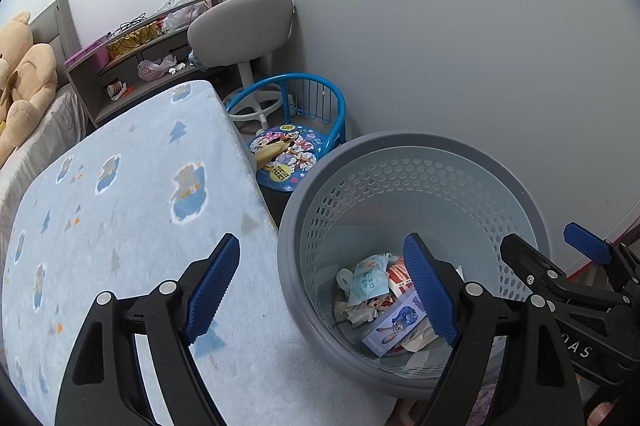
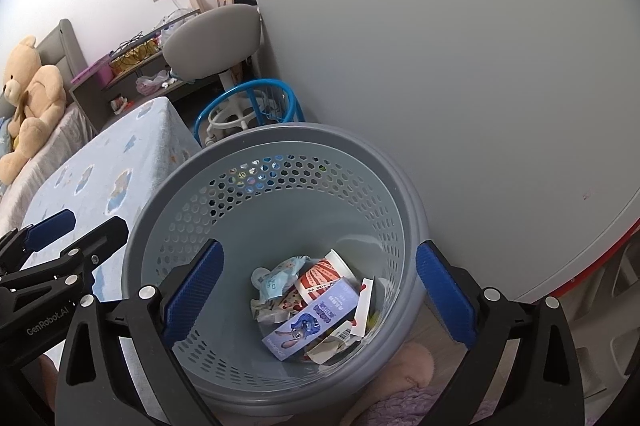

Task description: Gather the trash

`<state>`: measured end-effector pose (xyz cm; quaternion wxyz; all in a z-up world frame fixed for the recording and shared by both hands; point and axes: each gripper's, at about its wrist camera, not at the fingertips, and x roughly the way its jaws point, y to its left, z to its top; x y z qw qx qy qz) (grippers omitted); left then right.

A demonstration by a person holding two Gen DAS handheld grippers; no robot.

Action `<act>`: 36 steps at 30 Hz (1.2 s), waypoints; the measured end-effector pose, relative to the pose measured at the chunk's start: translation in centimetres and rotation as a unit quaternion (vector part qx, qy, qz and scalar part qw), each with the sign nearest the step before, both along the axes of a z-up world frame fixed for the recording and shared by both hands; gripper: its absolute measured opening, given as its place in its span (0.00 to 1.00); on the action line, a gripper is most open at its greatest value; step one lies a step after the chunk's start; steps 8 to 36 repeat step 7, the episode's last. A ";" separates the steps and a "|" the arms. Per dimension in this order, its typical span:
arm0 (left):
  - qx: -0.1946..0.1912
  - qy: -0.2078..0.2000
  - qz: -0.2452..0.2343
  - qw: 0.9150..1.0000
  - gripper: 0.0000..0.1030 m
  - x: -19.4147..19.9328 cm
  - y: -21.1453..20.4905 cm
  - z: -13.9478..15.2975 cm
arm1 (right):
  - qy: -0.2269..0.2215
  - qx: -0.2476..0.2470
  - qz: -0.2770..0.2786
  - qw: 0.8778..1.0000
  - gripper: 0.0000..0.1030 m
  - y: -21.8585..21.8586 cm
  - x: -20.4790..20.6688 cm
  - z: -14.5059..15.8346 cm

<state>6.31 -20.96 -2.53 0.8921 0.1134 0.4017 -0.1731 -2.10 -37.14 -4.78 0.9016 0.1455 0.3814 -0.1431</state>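
Blue-padded fingers stand wide apart on both tools, and nothing is between either pair. The right gripper [image 2: 318, 290] hangs over the mouth of the grey perforated bin [image 2: 280, 145], pointing steeply down into it, its pads framing the trash at the bottom without touching the rim. The left gripper [image 1: 320, 290] straddles the bin's rim: its left pad is over the near corner of the bed cover, its right pad over the bin's inside. It too tilts steeply down.

On the bin's floor the trash lies in a loose heap: a purple carton with a cartoon rabbit [image 2: 310, 320], a red-and-white striped paper cup [image 2: 324, 276] on its side just behind it, a pale blue wrapper [image 2: 280, 276] to the cup's left, and crumpled paper and white card around them. No piece shows outside the bin.

The bin stands on the floor, right beside the near corner of a bed under a light blue cover [image 1: 132, 193], with a pale wardrobe door [image 2: 460, 85] behind it. Past the bin are a small blue child's chair [image 1: 296, 137] and a grey swivel chair [image 1: 244, 25]. A plush bear [image 2: 32, 97] sits at the bed's far end.
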 end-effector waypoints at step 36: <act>0.001 0.003 0.001 1.000 0.78 0.1 0.0 -0.2 | -0.001 -0.001 -0.001 1.000 0.93 0.0 0.0 0.1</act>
